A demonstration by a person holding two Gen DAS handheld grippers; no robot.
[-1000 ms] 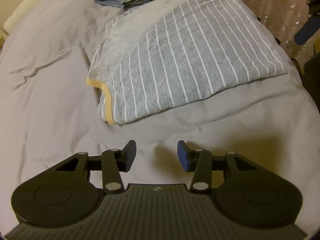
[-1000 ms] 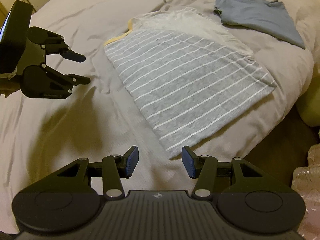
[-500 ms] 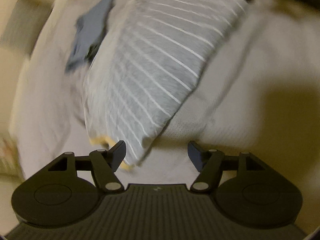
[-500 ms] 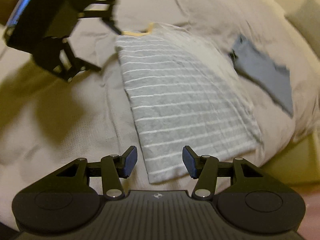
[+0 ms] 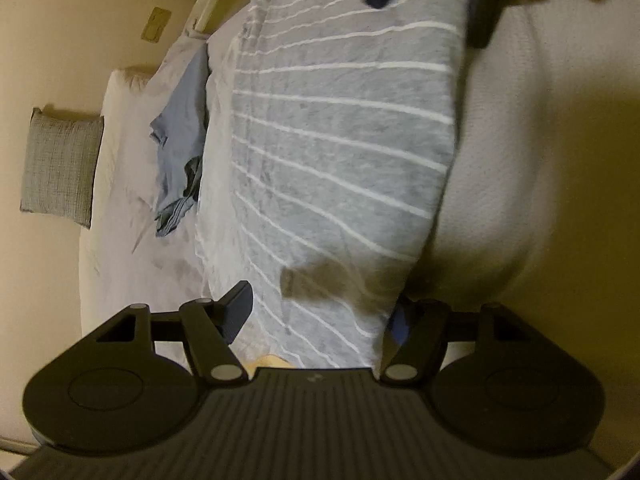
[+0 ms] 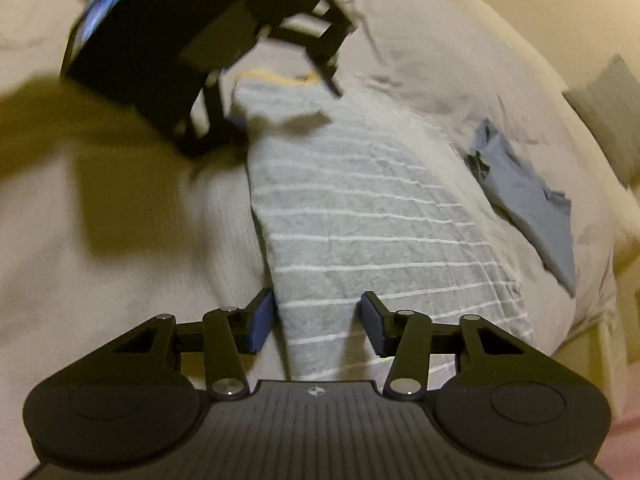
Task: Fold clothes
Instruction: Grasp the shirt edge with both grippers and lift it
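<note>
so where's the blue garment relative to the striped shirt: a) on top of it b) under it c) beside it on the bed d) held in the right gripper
c: the blue garment lies apart on the bedding, beside the striped shirt, while the open right gripper straddles only the shirt's near end.

Pale grey bed (image 6: 420,60), folded striped shirt (image 6: 360,216) on it, blue garment (image 6: 528,208) beside

Bed (image 6: 420,40) fills most of both views, pale grey rumpled cover, bit wrinkly. Grey woven pillow (image 5: 60,168) propped at far left against plain cream wall (image 5: 60,40). Small plate on wall (image 5: 156,24), maybe switch, too blurry to say. Lighting warm, yellowish, dim, with hard dark shadows on cover (image 6: 132,200).
</note>
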